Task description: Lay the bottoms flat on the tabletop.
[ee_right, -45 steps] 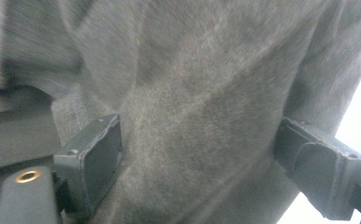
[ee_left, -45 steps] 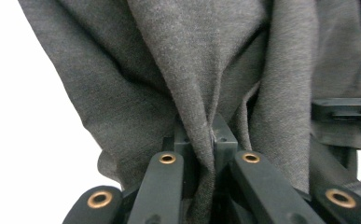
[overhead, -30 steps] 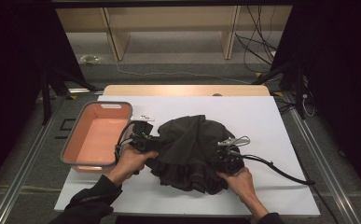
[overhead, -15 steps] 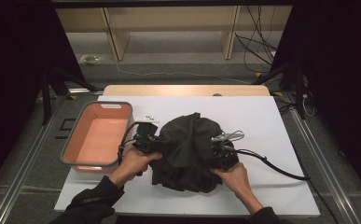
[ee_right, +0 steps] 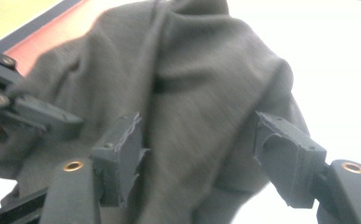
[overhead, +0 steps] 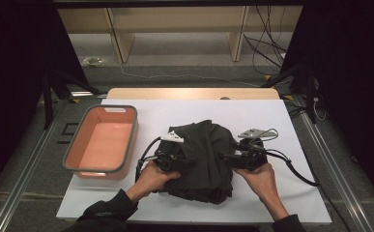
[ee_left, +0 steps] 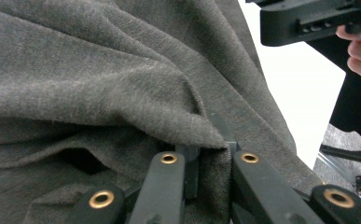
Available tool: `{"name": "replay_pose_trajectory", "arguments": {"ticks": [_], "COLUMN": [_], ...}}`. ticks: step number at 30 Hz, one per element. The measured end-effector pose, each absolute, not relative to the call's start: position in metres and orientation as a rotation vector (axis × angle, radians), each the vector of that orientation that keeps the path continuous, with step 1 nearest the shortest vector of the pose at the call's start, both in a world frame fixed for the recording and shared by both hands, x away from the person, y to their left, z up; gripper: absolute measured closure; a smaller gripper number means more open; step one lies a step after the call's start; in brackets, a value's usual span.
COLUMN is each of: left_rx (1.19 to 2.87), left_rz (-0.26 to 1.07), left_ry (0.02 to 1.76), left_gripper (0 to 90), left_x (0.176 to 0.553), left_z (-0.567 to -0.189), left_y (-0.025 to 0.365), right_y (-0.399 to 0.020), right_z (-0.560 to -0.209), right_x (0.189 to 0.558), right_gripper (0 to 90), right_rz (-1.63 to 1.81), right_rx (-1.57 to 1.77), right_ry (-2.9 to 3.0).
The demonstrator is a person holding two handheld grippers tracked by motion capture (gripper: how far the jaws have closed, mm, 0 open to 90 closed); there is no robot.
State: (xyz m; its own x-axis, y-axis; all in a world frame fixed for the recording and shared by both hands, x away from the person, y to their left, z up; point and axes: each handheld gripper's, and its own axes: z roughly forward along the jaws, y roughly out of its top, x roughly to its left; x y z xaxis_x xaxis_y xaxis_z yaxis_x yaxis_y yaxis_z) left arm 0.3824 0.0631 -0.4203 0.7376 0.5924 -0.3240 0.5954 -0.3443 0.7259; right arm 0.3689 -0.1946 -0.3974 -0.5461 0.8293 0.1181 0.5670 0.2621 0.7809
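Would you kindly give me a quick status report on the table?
Left gripper shut on dark cloth. Right gripper just opening, cloth between jaws, unpinched. Orange bin alongside, nothing blocking.

The high view looks forward and down from above the person's side of the bench [overhead: 271,116], taking in its whole top. The left gripper view rides on the left tool [ee_left: 206,158], very close against the dark cloth [ee_left: 99,79], facing the right tool [ee_left: 308,21]. The right gripper view rides on the right tool [ee_right: 197,154], close too, facing back across the same cloth [ee_right: 201,84], which all three views share
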Motion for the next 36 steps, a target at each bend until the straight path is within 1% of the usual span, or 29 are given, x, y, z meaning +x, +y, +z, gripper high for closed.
{"name": "replay_pose_trajectory", "arguments": {"ticks": [6,10,12,16,17,18,19,21,22,23,24,25,27,30,33,35,36], "left_rx": [2.047,2.069,2.077,2.084,2.083,2.082,2.079,2.072,2.071,2.060,2.042,2.020,1.991,1.959,1.932,1.929,1.933], "left_rz": [-0.020,-0.033,-0.038,-0.053,-0.062,-0.066,-0.073,-0.082,-0.089,-0.102,-0.107,-0.117,-0.130,-0.086,0.000,0.030,0.047], "left_ry": [0.871,0.833,0.824,0.819,0.818,0.812,0.812,0.802,0.794,0.797,0.797,0.796,0.794,0.823,0.902,0.962,0.994], "left_gripper": [85.3,85.1,85.0,84.5,83.3,82.1,82.1,78.9,73.9,73.9,69.4,69.4,62.4,55.3,54.1,49.3,49.3], "left_x": [0.375,0.369,0.366,0.366,0.367,0.368,0.368,0.369,0.370,0.371,0.372,0.374,0.378,0.384,0.392,0.397,0.400], "left_z": [-0.422,-0.423,-0.424,-0.426,-0.425,-0.425,-0.424,-0.420,-0.418,-0.416,-0.413,-0.409,-0.401,-0.391,-0.388,-0.391,-0.393], "left_y": [0.052,0.044,0.041,0.041,0.042,0.044,0.045,0.049,0.052,0.056,0.060,0.065,0.075,0.088,0.102,0.109,0.111], "right_y": [-0.182,-0.169,-0.166,-0.163,-0.165,-0.167,-0.167,-0.172,-0.180,-0.180,-0.191,-0.191,-0.205,-0.226,-0.244,-0.251,-0.251], "right_z": [-0.392,-0.395,-0.400,-0.406,-0.407,-0.406,-0.406,-0.405,-0.403,-0.403,-0.401,-0.401,-0.398,-0.398,-0.405,-0.407,-0.407], "right_x": [0.372,0.378,0.383,0.385,0.384,0.384,0.384,0.383,0.382,0.382,0.380,0.380,0.379,0.380,0.383,0.385,0.385], "right_gripper": [33.9,37.9,45.8,75.7,85.6,87.8,87.8,88.9,89.2,89.2,89.3,89.3,89.4,89.4,89.4,89.3,89.3], "right_rz": [1.209,1.169,1.152,1.105,1.096,1.093,1.093,1.087,1.079,1.079,1.073,1.073,1.076,1.059,1.015,0.991,0.991], "right_rx": [1.243,1.219,1.233,1.189,1.183,1.186,1.186,1.186,1.191,1.191,1.218,1.218,1.248,1.310,1.380,1.406,1.406], "right_ry": [2.243,2.292,2.306,2.347,2.355,2.348,2.348,2.344,2.326,2.326,2.287,2.287,2.252,2.195,2.143,2.126,2.126]}}
